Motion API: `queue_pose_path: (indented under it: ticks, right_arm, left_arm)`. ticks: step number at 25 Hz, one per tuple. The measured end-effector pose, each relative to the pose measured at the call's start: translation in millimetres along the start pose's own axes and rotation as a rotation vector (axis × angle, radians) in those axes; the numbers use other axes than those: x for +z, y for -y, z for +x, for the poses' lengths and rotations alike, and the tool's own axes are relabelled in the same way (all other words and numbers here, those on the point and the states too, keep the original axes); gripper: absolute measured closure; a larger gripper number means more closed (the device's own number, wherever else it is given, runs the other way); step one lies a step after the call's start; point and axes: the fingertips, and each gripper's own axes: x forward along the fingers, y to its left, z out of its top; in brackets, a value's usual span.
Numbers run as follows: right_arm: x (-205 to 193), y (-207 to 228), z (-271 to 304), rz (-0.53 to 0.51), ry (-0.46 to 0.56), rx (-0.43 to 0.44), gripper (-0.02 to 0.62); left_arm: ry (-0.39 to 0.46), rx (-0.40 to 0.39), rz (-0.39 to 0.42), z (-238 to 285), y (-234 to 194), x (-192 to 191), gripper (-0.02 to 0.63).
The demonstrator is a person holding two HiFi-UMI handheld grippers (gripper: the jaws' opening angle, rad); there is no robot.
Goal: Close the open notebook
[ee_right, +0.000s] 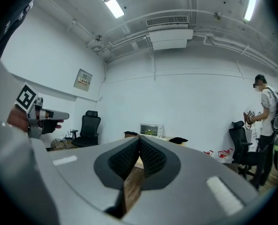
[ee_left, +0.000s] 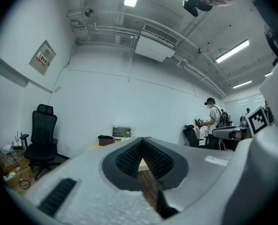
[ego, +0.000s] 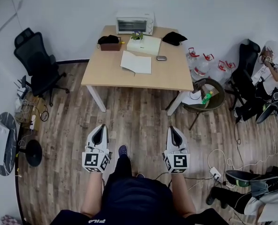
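Observation:
An open white notebook [ego: 135,62] lies flat near the middle of a light wooden table [ego: 111,74], far ahead of me in the head view. My left gripper [ego: 100,127] and right gripper [ego: 174,129] are held side by side over the wood floor, well short of the table and pointing toward it. Both are shut with nothing between their pads. In the left gripper view the left gripper [ee_left: 141,141] hides most of the table. The right gripper [ee_right: 139,138] does the same in its own view, and the notebook cannot be made out in either.
On the table stand a white toaster oven [ego: 135,22], a white box with a small plant [ego: 143,44], a mouse [ego: 161,58] and black items. A black office chair [ego: 38,60] stands left, a round stool with a green bottle [ego: 205,98] right. People and cables [ego: 219,161] are at right.

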Motion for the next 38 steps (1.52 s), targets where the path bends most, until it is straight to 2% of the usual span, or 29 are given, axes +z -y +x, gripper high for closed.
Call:
queue_pose_path:
  ticks: [8,14,24,28,38]
  right_arm:
    - [8,12,71,-0.016,-0.004,-0.018,0.603]
    - [10,13,124,-0.023,-0.021,-0.018,0.604]
    - [19,-9,211,-0.015,-0.020,-0.039,0.604]
    - [19,-7,230,-0.009,-0.022,-0.077,0.604]
    - [16,5,256,0.001,-0.026,-0.124,0.603]
  left_arm:
    - [0.007,-0.036,0.016,65,-32,9,0.618]
    - [-0.024,-0.046,0.023,106,-59,8,0.618]
    - [-0.050,-0.081,0.036,168,-124,10,0.618]
    - [-0.054,-0.119,0.041,189,-140,10,0.617]
    - [-0.071,-0.132,0.016,236,-163,5,0.617]
